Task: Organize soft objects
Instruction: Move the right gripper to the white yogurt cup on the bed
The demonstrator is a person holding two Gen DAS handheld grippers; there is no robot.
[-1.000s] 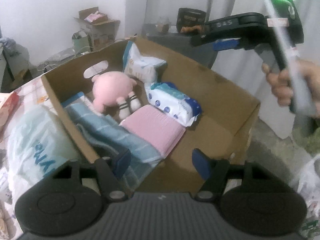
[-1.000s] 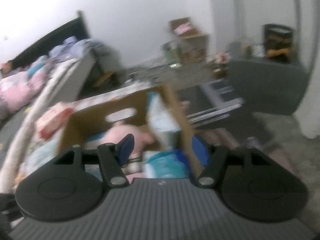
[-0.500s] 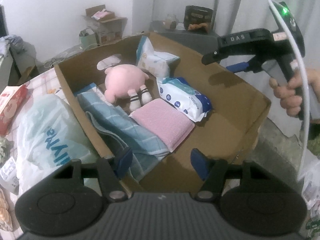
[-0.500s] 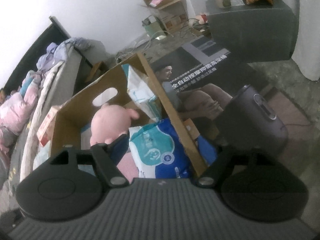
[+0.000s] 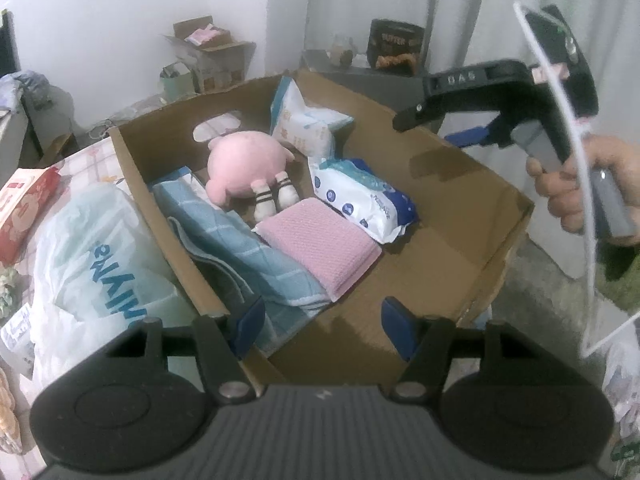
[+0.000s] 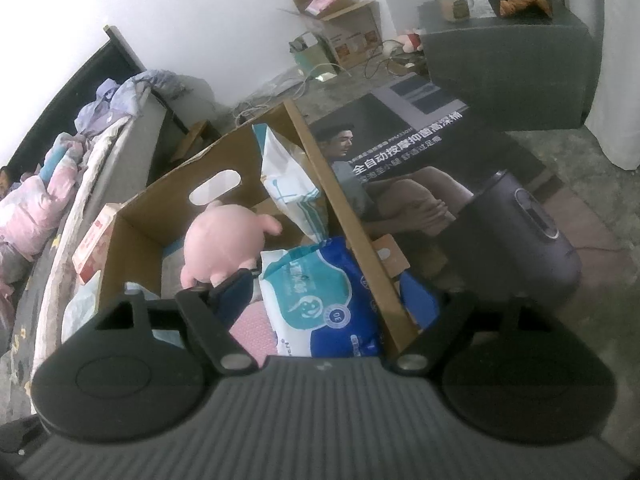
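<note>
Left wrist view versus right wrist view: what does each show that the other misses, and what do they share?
Only the left wrist view shows the folded blue checked towel, the right gripper with the hand holding it, and the pale plastic bag. Only the right wrist view shows the dark round appliance on the floor and the bed. Both show the brown cardboard box, pink plush toy and blue-and-white wipes pack.

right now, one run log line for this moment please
left gripper: open, empty | right gripper: jaws just opening, straddling cardboard box wall | wipes pack in box
</note>
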